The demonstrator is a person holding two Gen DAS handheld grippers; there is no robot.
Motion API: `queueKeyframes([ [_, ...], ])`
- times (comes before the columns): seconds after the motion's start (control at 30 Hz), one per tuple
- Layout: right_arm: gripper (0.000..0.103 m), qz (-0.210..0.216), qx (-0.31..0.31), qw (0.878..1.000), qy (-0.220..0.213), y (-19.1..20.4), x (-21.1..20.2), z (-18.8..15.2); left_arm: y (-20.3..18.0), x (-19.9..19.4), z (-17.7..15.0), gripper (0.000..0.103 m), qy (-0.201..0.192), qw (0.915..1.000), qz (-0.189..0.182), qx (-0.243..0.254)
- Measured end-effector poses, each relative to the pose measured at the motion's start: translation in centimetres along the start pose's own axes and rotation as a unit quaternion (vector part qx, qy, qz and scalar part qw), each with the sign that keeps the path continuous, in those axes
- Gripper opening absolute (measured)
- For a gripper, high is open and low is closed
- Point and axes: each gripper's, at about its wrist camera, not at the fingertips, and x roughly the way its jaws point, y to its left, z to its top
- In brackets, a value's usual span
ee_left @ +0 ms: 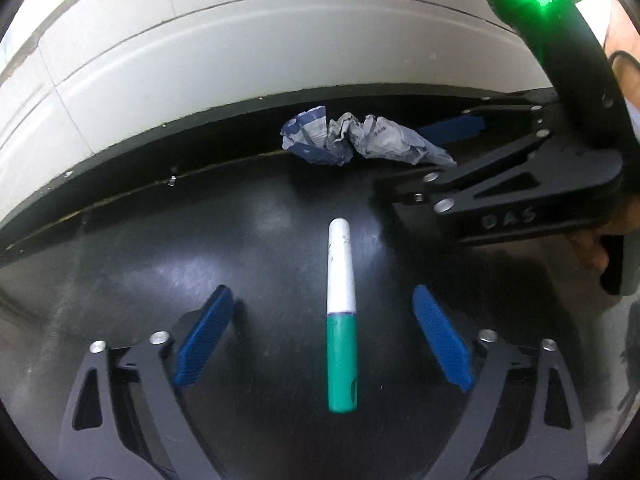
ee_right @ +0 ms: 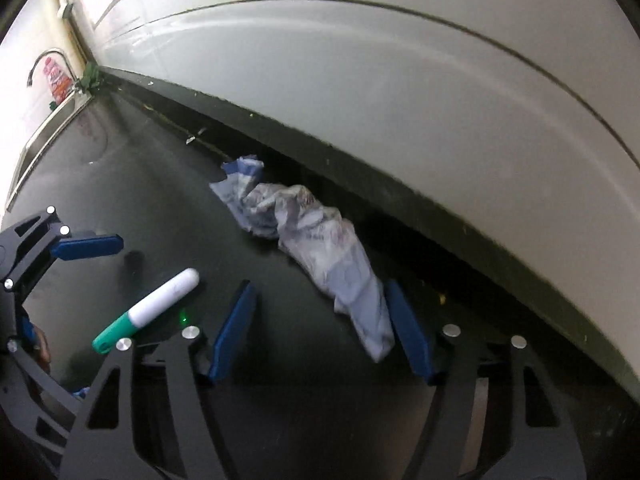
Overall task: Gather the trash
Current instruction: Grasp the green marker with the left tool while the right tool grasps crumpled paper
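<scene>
Marker (ee_left: 341,316) lay btwn wide left gripper (ee_left: 324,336) pads, untouched; crumpled paper (ee_right: 316,248) end sat btwn right gripper (ee_right: 320,336) pads, not clamped.

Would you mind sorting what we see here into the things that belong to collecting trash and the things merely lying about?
Part of the job:
- crumpled paper wrapper, lying along the wall, one end between the open pads of the right hand-held gripper
- green-and-white marker, flat between the open pads of the left hand-held gripper

Just there:
- sink with faucet
- green cloth
- black countertop
</scene>
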Motion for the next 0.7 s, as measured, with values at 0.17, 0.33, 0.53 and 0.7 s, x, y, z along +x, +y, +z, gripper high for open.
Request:
queueKeyframes([
  [0.17, 0.028, 0.005, -0.002, 1.0, -0.003, 0.6, -0.2, 0.7, -0.1, -0.2, 0.4, 0.038, -0.011, 0.9999, 0.009, 0.006],
  [0.33, 0.022, 0.001, 0.016, 1.0, -0.003, 1.0, -1.6, 0.7, 0.3, -1.0, 0.3, 0.012, 0.003, 0.9999, 0.007, -0.008],
  [0.53, 0.022, -0.018, 0.063, 0.998, -0.024, 2.5, -7.9, -0.5, 0.5, -5.4, -0.3, 0.012, -0.008, 0.9998, 0.019, -0.006],
  [0.7, 0.022, -0.035, 0.09, 0.995, -0.04, 5.3, -14.6, -3.3, 1.5, -10.9, -2.0, 0.012, -0.018, 0.999, 0.031, -0.027],
])
